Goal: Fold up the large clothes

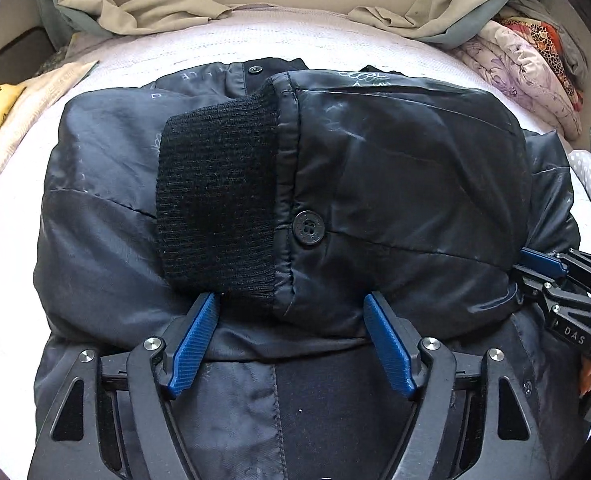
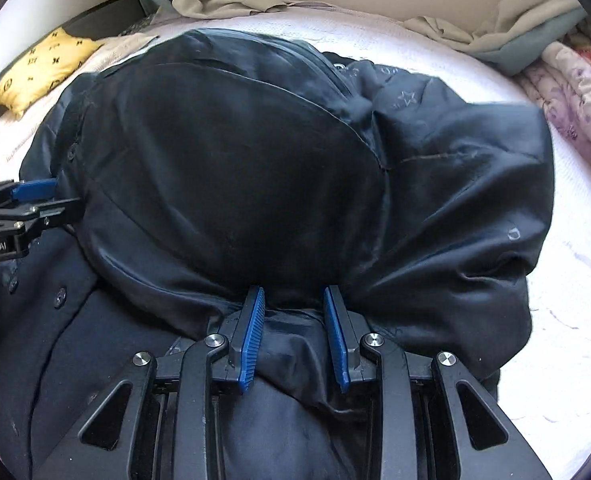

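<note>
A dark navy padded jacket (image 1: 395, 184) lies on a white bed, with a sleeve folded across its body; the sleeve ends in a black knit cuff (image 1: 219, 200) beside a black button (image 1: 308, 229). My left gripper (image 1: 291, 300) is open, its blue fingers spread just below the cuff, holding nothing. My right gripper (image 2: 294, 292) has its fingers partly closed around a fold of the jacket (image 2: 255, 168), with dark fabric bunched between the pads (image 2: 251, 328). The right gripper also shows at the right edge of the left wrist view (image 1: 551, 268), against the jacket's side.
The white bedspread (image 1: 335, 40) surrounds the jacket. A beige sheet (image 1: 155, 12) is bunched at the headboard. A yellow patterned pillow (image 2: 39, 68) lies at the left. Floral folded bedding (image 1: 531, 72) is piled at the right.
</note>
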